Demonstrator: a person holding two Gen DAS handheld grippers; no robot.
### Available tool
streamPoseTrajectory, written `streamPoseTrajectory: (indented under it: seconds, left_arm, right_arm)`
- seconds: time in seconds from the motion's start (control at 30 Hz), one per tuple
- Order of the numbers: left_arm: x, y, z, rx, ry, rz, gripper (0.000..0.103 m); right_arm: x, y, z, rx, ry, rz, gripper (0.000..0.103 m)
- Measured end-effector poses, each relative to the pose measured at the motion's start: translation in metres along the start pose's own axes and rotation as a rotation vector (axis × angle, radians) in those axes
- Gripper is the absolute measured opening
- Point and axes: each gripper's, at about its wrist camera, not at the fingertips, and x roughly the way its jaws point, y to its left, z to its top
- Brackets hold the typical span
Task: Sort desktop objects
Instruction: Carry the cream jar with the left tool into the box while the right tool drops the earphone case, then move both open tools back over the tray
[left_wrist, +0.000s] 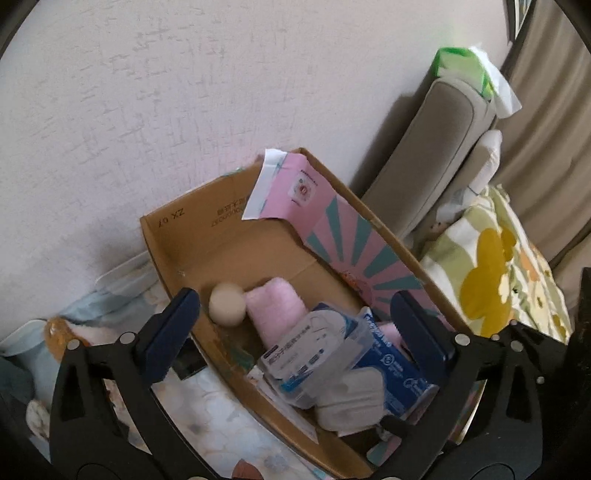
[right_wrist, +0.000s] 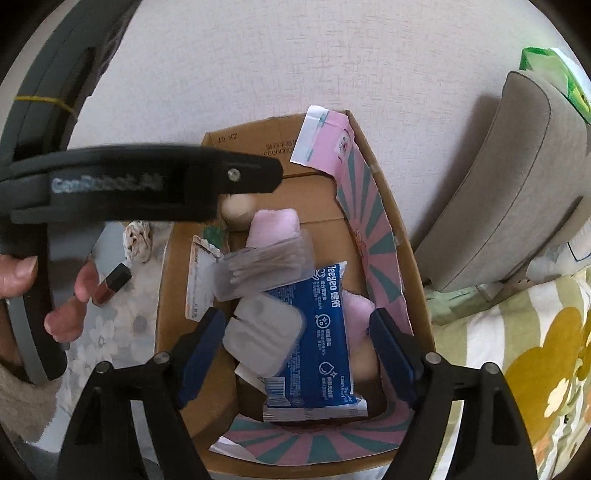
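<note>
An open cardboard box (left_wrist: 173, 236) (right_wrist: 417, 295) stands against the wall. It holds a beige ball (left_wrist: 226, 304) (right_wrist: 238, 206), a pink cloth (left_wrist: 275, 306) (right_wrist: 275, 223), a clear pack of cotton swabs (left_wrist: 306, 354) (right_wrist: 262, 269), a blue wipes pack (left_wrist: 391, 365) (right_wrist: 325, 332) and a white case (left_wrist: 351, 402) (right_wrist: 264, 332). My left gripper (left_wrist: 295, 321) is open and empty above the box; it also shows in the right wrist view (right_wrist: 255, 173). My right gripper (right_wrist: 297, 332) is open, its jaws on either side of the white case and wipes pack, touching neither.
A dark lipstick tube (right_wrist: 110, 284) and a small shell-like object (right_wrist: 138, 240) lie on the floral cloth (right_wrist: 110, 332) left of the box. A grey cushioned chair (right_wrist: 517, 184) and a yellow-flowered pillow (left_wrist: 495, 273) are to the right. A green tissue pack (left_wrist: 465, 66) tops the chair.
</note>
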Motion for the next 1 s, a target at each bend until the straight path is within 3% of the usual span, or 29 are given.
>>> streamPoseTrajectory:
  seconds: [0.37,0.73,1.0]
  left_arm:
    - [-0.007,0.007,-0.009,-0.003,-0.004,0.014,0.103]
    - [-0.078,0.035,-0.033,-0.04,-0.061,0.055,0.103]
    - [-0.131,0.082,-0.076,-0.132,-0.09,0.099,0.102]
  right_arm:
    - [-0.009,0.009,-0.001,0.014,-0.008,-0.001,0.077]
    - [-0.028,0.038,0.0,-0.02,-0.022,0.005,0.077]
    - [-0.041,0.073,-0.003,-0.069,-0.043,0.057,0.077]
